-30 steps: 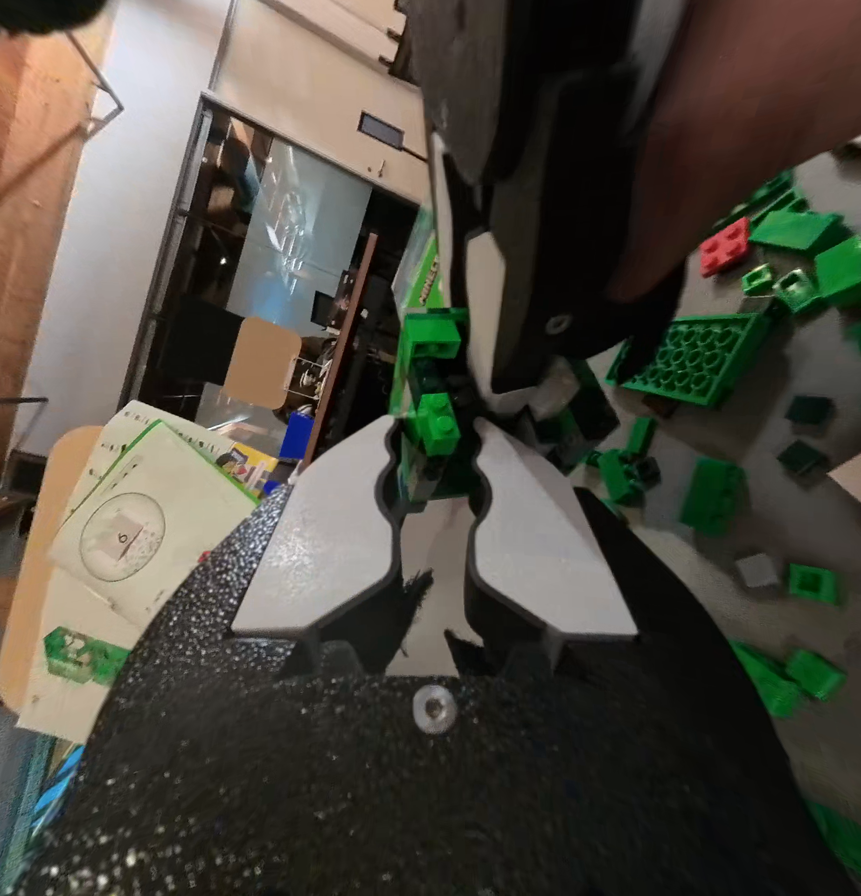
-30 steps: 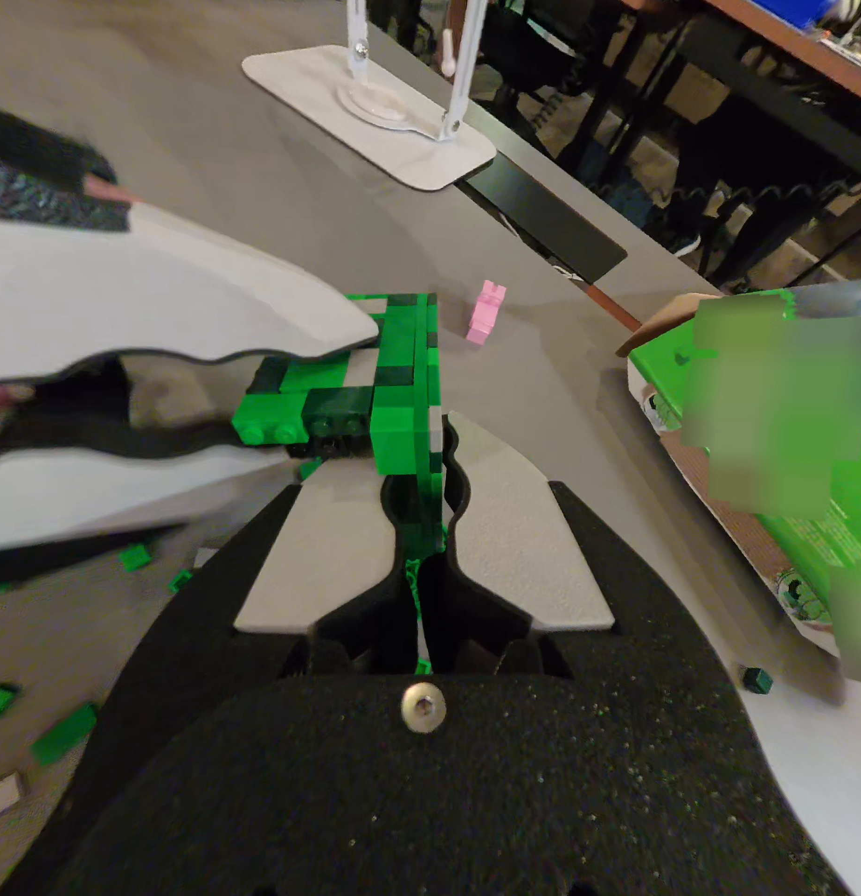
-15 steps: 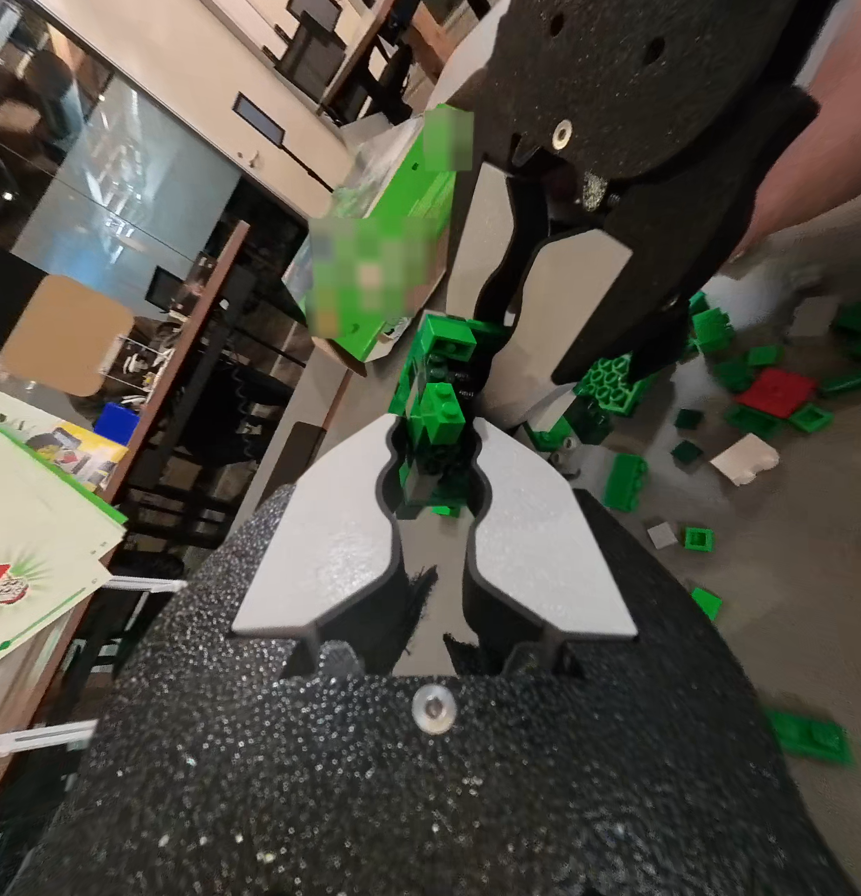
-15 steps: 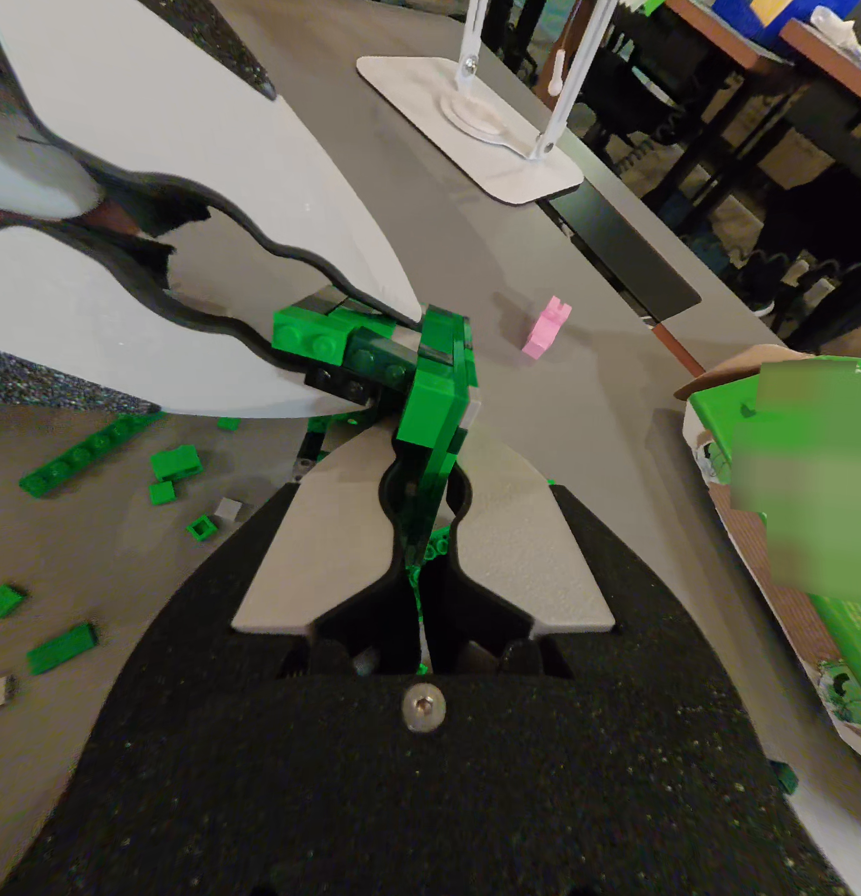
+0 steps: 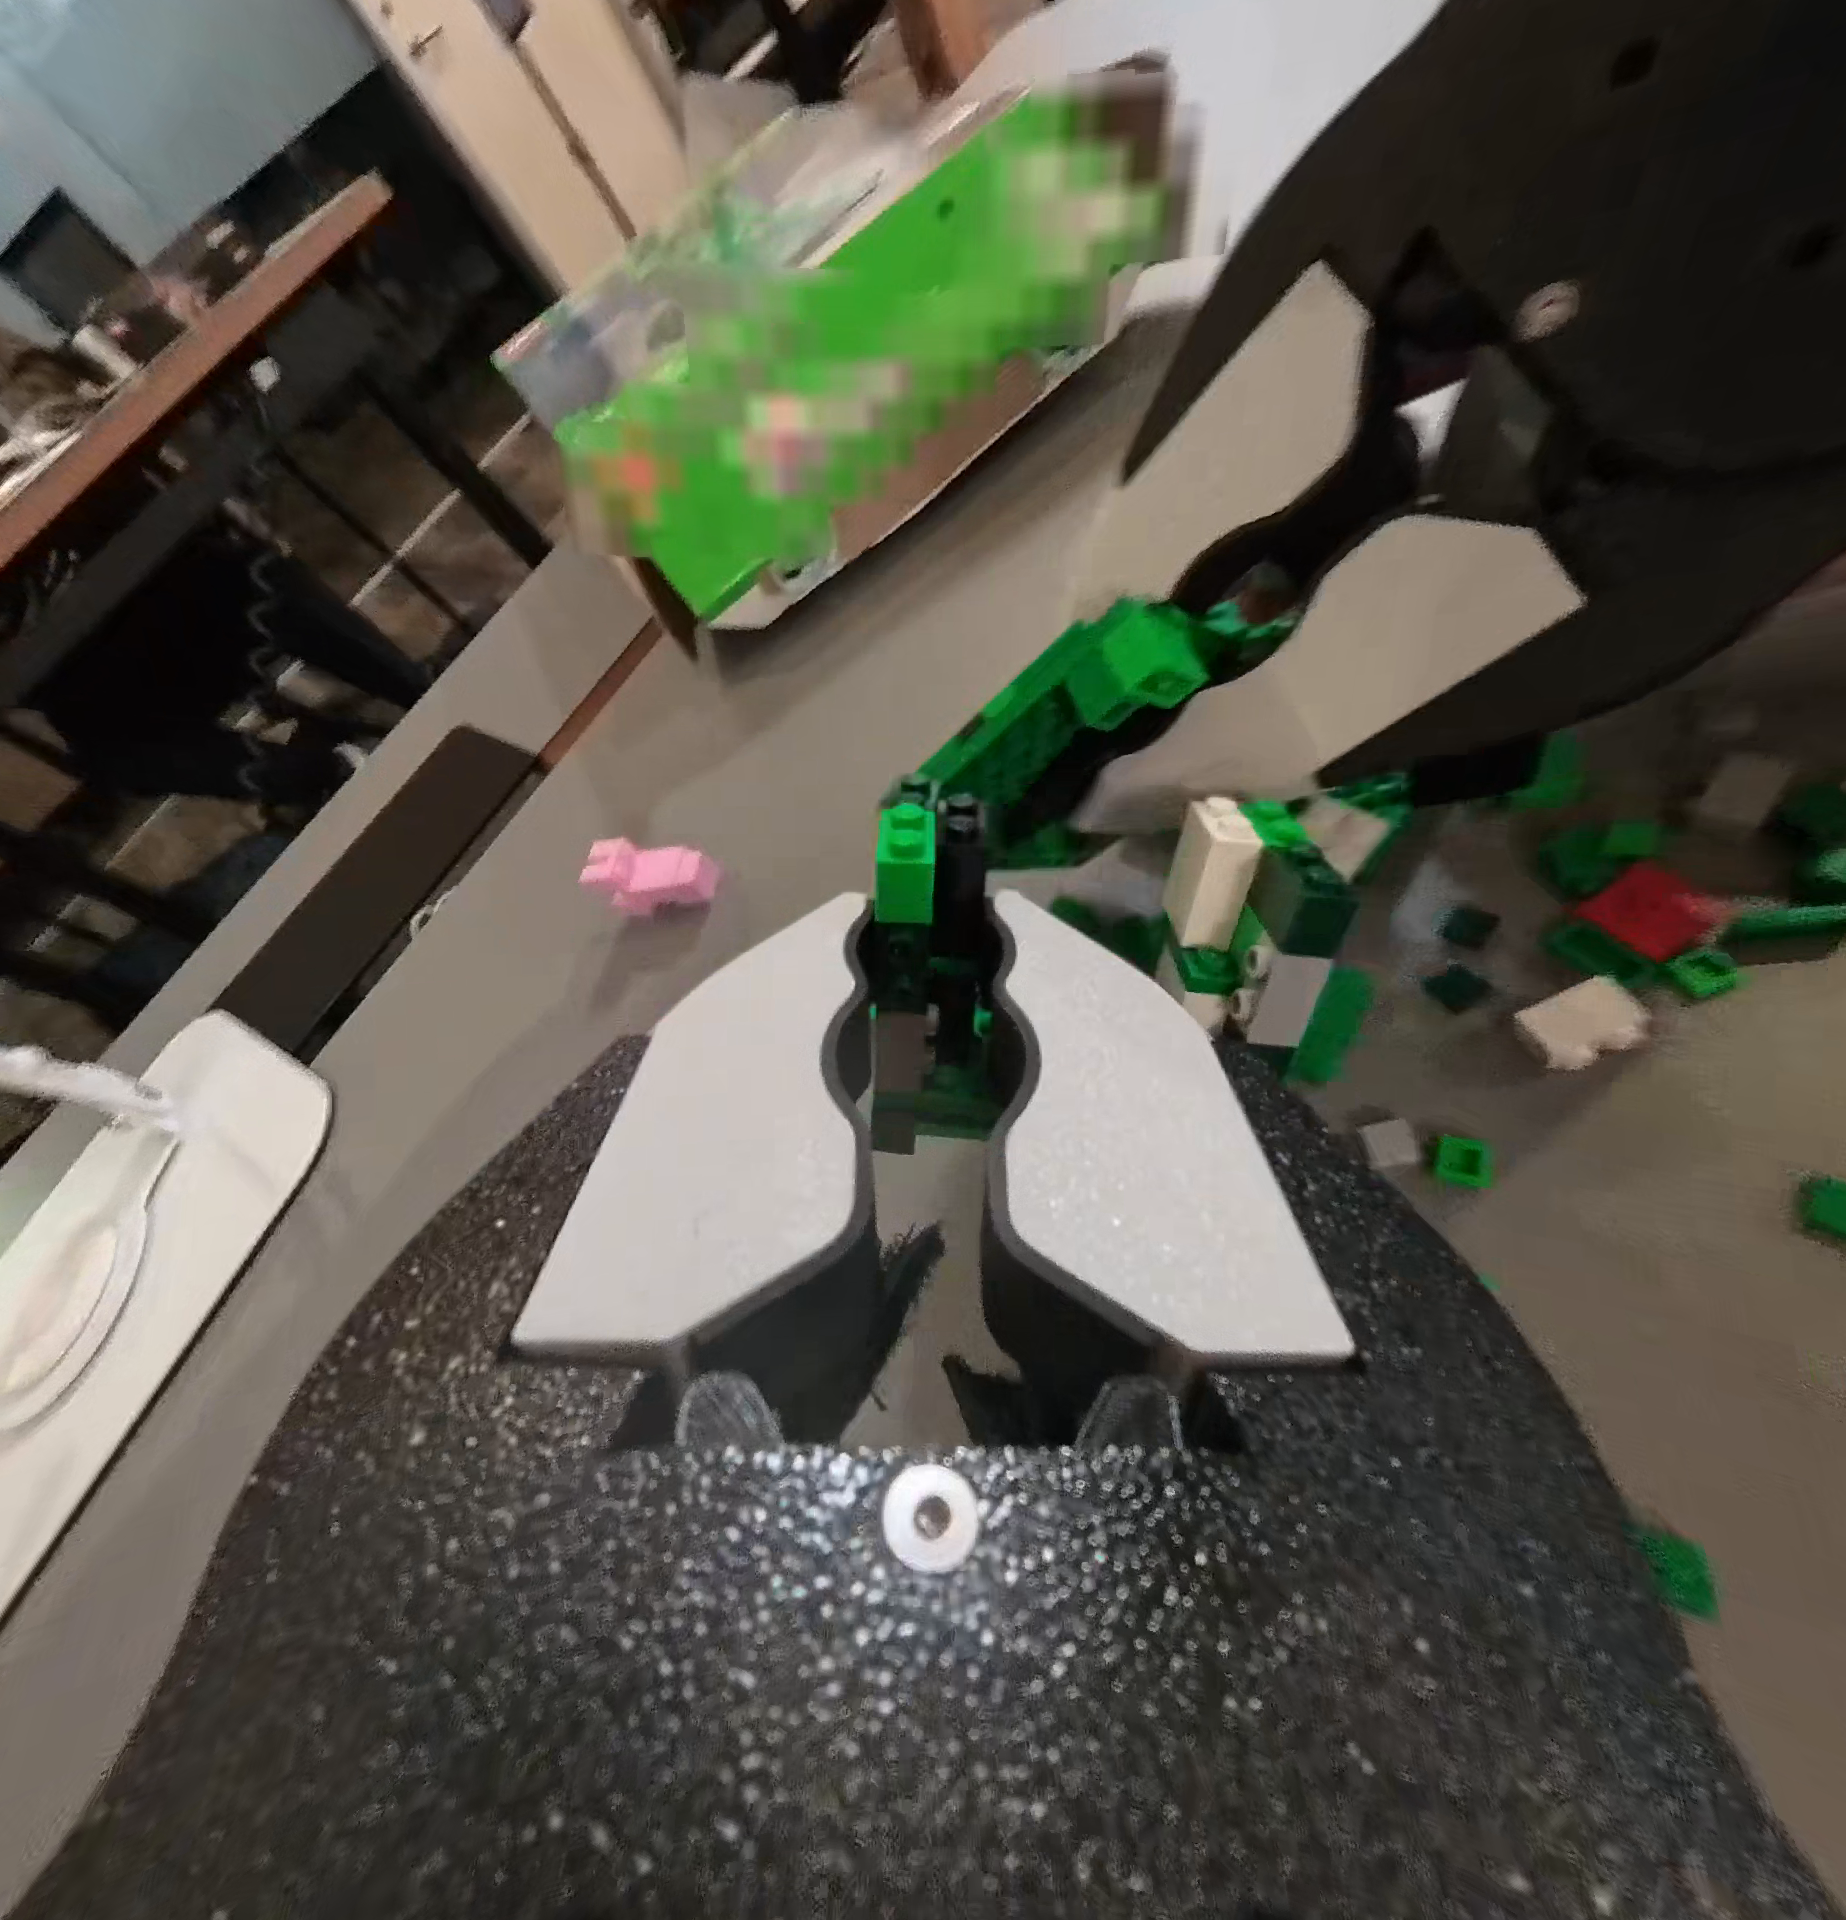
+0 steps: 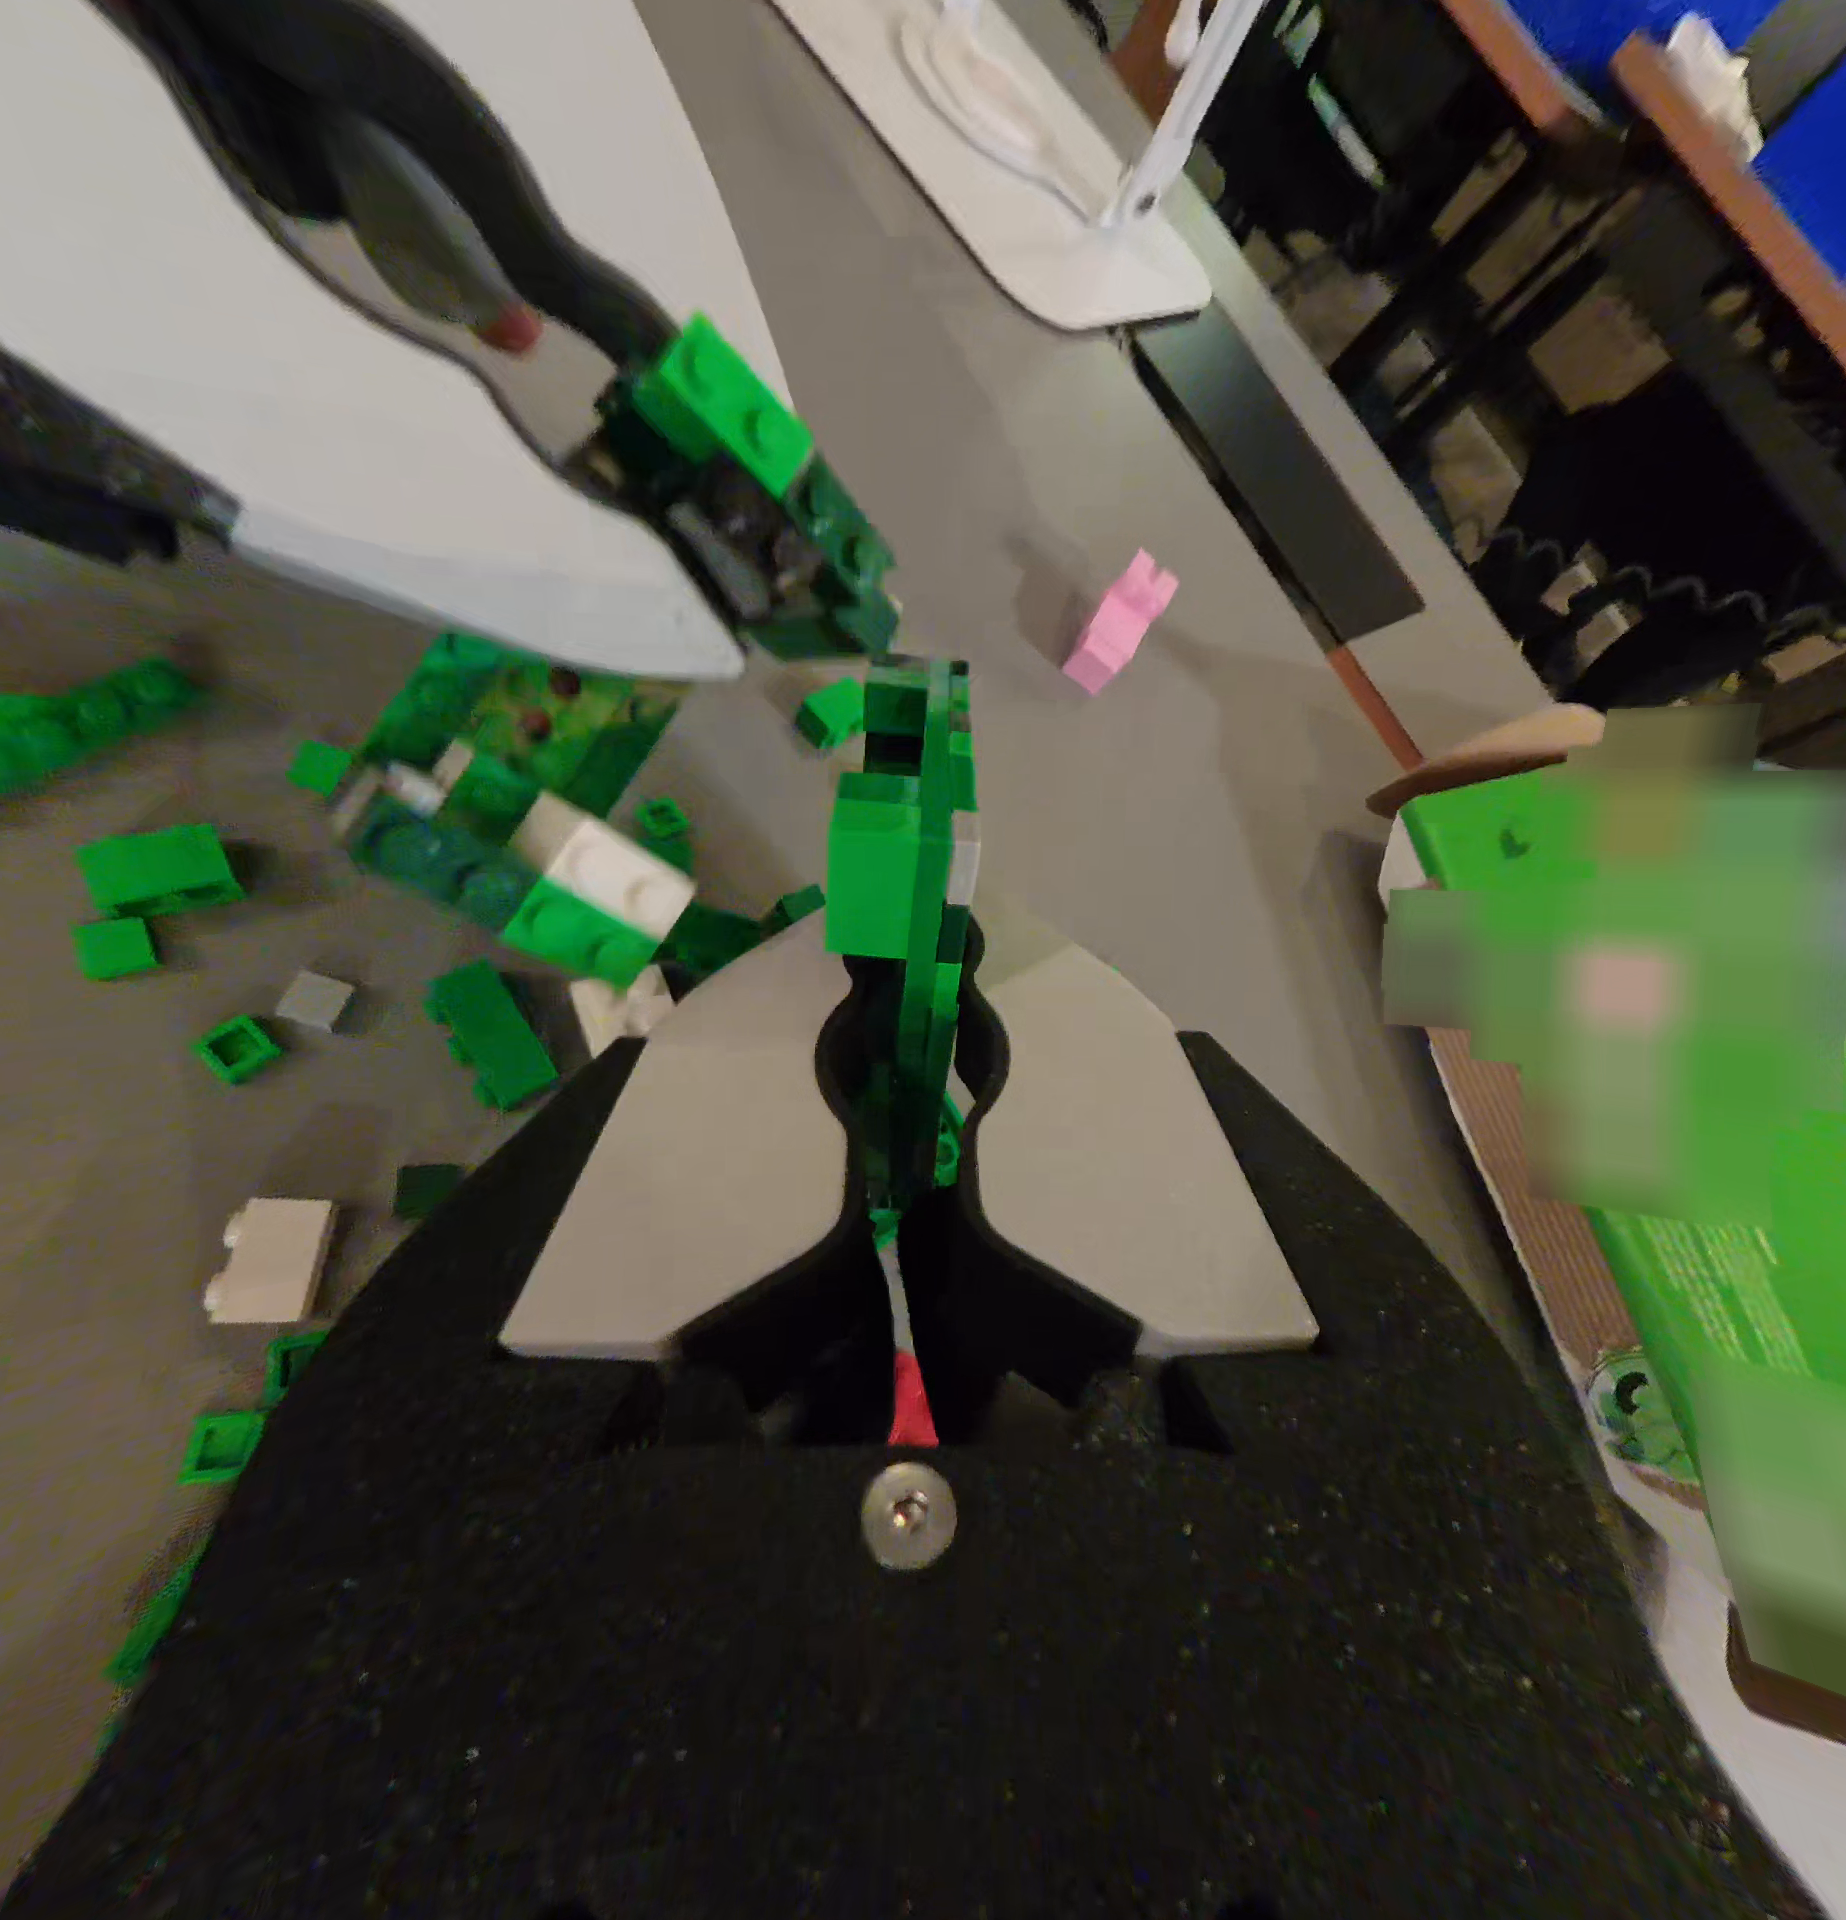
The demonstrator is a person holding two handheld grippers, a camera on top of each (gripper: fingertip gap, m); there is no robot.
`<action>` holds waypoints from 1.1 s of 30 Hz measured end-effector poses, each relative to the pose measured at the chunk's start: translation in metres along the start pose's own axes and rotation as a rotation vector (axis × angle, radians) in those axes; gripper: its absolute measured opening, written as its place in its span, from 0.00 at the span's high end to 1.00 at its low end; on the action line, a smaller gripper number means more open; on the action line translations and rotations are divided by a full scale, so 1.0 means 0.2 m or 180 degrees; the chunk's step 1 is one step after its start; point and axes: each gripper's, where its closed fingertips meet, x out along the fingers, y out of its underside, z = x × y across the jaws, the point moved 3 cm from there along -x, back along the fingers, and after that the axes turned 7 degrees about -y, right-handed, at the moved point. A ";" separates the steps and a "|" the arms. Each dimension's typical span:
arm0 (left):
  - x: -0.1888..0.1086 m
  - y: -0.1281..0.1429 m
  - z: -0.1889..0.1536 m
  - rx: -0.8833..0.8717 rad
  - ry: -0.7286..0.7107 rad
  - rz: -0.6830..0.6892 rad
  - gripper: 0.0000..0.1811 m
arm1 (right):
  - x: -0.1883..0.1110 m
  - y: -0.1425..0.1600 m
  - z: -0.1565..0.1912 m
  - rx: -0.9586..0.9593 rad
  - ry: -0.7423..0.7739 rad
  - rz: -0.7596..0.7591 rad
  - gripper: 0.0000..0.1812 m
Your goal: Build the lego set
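Note:
My left gripper (image 5: 927,914) is shut on a small stack of green and black bricks (image 5: 919,883) that sticks out past its fingertips. My right gripper (image 6: 911,956) is shut on a flat green plate assembly (image 6: 898,831), held edge-on. In the left wrist view the right gripper (image 5: 1168,675) comes in from the upper right with the plate assembly (image 5: 1054,717). In the right wrist view the left gripper (image 6: 763,520) comes in from the upper left with the small stack (image 6: 742,457). The stack's end is right at the far edge of the assembly; I cannot tell if they touch.
A green and white partial build (image 6: 545,842) lies on the grey table (image 6: 1106,831) among several loose green, white and grey bricks. A pink piece (image 6: 1116,623) lies beyond. A green box (image 6: 1677,1039) is at the right, a white stand base (image 5: 98,1226) at the far edge. From either gripper's tips it is about 15 cm to the pink piece (image 6: 1116,623). It turns up in the left wrist view (image 5: 656,869) as well.
Both grippers have tilted down towards the table. The small stack, pressed against the side of the plate assembly before, now sits at its far tip. Both grips are unchanged.

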 end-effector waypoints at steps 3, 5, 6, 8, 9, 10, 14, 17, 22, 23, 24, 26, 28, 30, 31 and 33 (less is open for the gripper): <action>0.00 0.06 0.08 -0.0195 -0.0302 0.0267 0.91 | 0.00 0.01 0.00 0.0062 -0.0027 0.0075 0.94; -0.01 0.11 0.14 -0.0409 -0.0483 0.0482 0.91 | -0.01 -0.01 0.00 0.0211 -0.0066 0.0003 0.94; -0.02 0.14 0.17 -0.0507 -0.0565 0.0621 0.91 | -0.02 -0.03 0.00 0.0315 -0.0107 -0.0081 0.94; -0.06 0.20 0.23 -0.0623 -0.0705 0.0944 0.91 | -0.04 -0.06 0.00 0.0559 -0.0232 -0.0287 0.94; -0.08 0.23 0.26 -0.0667 -0.0748 0.1109 0.91 | -0.05 -0.08 0.01 0.0665 -0.0310 -0.0383 0.94; -0.10 0.26 0.27 -0.0729 -0.0752 0.1262 0.91 | -0.06 -0.09 0.02 0.0749 -0.0384 -0.0461 0.94; -0.12 0.31 0.28 -0.1042 -0.0513 0.1357 0.91 | -0.05 -0.13 0.05 0.1030 -0.0688 -0.0674 0.94; -0.11 0.33 0.26 -0.1172 -0.0384 0.1318 0.89 | -0.05 -0.14 0.07 0.1210 -0.0898 -0.0813 0.94; -0.09 0.33 0.23 -0.1455 -0.0171 0.1262 0.67 | -0.08 -0.15 0.06 0.1550 -0.1266 -0.1127 0.94; -0.09 0.31 0.24 -0.1485 -0.0170 0.1155 0.64 | -0.08 -0.15 0.06 0.1621 -0.1323 -0.1196 0.94; -0.08 0.30 0.25 -0.1526 -0.0183 0.1052 0.60 | -0.09 -0.16 0.05 0.1694 -0.1379 -0.1266 0.94; -0.08 0.28 0.25 -0.1633 -0.0050 0.0861 0.55 | -0.10 -0.15 0.03 0.1831 -0.1445 -0.1392 0.94; -0.09 0.19 0.24 -0.1825 0.0213 0.0444 0.53 | -0.13 -0.16 0.01 0.1951 -0.1555 -0.1581 0.94; -0.11 0.07 0.21 -0.2054 0.0589 -0.0062 0.53 | -0.15 -0.19 0.01 0.2043 -0.1764 -0.1800 0.94; -0.13 0.01 0.18 -0.2134 0.0801 -0.0274 0.54 | -0.17 -0.20 0.02 0.2062 -0.1885 -0.1891 0.94; -0.16 -0.10 0.12 -0.2226 0.1259 -0.0615 0.59 | -0.20 -0.22 0.04 0.2035 -0.2143 -0.2019 0.94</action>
